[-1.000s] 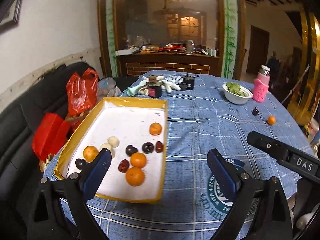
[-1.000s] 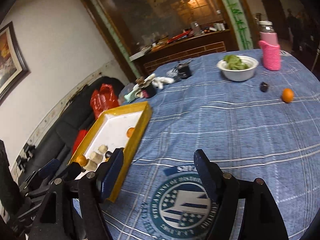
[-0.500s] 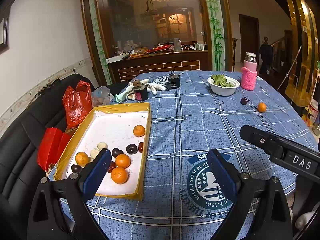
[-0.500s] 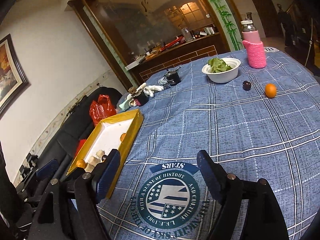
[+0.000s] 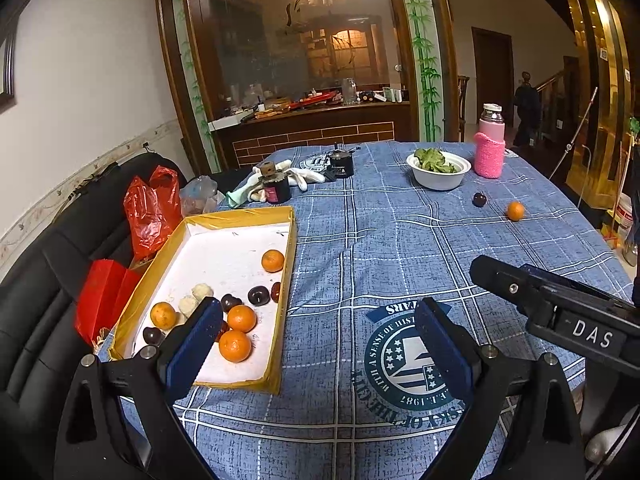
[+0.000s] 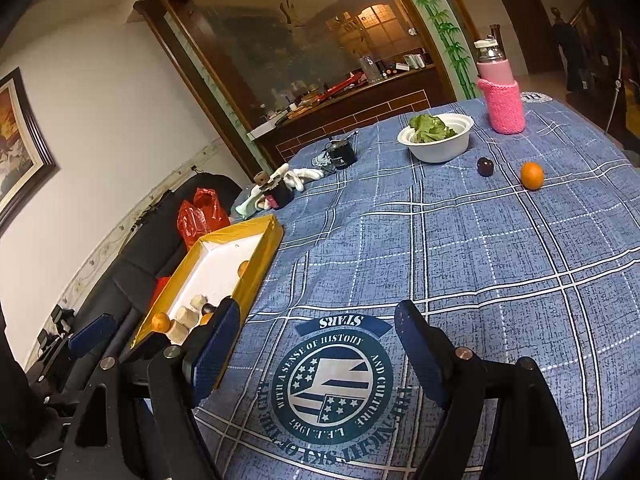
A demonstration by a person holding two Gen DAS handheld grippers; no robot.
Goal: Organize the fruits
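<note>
Left gripper (image 5: 316, 332): jaws wide, holding nothing.
Right gripper (image 6: 316, 338): jaws just widened, nothing between.
Yellow tray (image 6: 262, 256): its fruit mostly hidden by the wall.

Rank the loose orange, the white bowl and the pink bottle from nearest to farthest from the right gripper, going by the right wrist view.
From the right gripper:
1. Loose orange, on the cloth, ahead to the right.
2. White bowl of greens, farther back, nearer the middle.
3. Pink bottle, behind the bowl, to the right.

Five oranges (image 5: 235, 345), five dark plums (image 5: 258, 295), two pale fruits (image 5: 202, 291), one tray (image 5: 240, 216), one bowl (image 5: 438, 179)
</note>
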